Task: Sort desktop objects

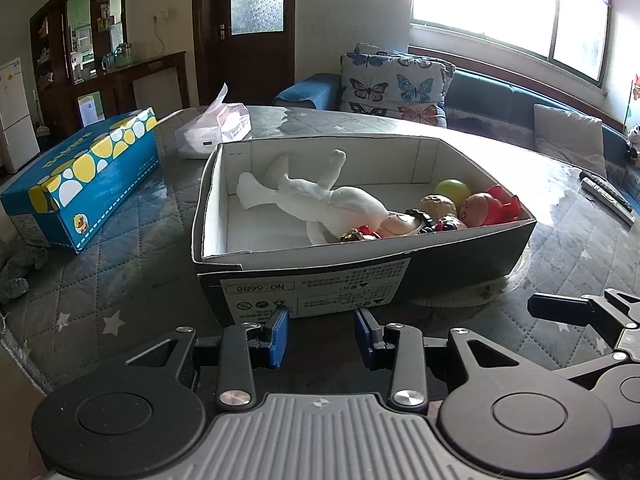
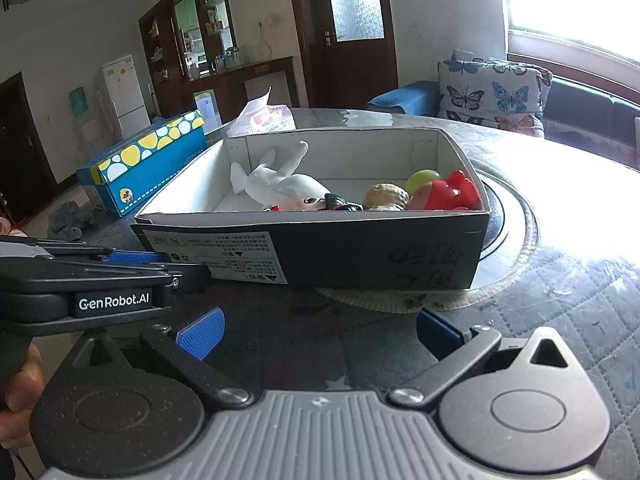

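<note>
A black cardboard box with a white inside (image 1: 460, 264) (image 2: 360, 248) stands on the quilted table. In it lie a white cloth doll (image 1: 320, 196) (image 2: 280, 184), a yellow-green ball (image 1: 452, 189) (image 2: 422, 178), a tan round figure (image 1: 438, 204) (image 2: 386, 197), a red toy (image 1: 500, 206) (image 2: 456, 190) and small dark figures (image 1: 424, 222) (image 2: 340, 202). My left gripper (image 1: 322, 332) is open and empty, just in front of the box's near wall. My right gripper (image 2: 316, 330) is wide open and empty, a little nearer than the box. The left gripper shows in the right wrist view (image 2: 132, 258).
A blue box with yellow and white dots (image 1: 84, 176) (image 2: 148, 160) lies left of the black box. A white plastic bag (image 1: 216, 126) (image 2: 268, 116) sits behind. Remote controls (image 1: 604, 194) lie at the right. Grey cloth (image 1: 16, 268) (image 2: 70, 220) lies at the left edge.
</note>
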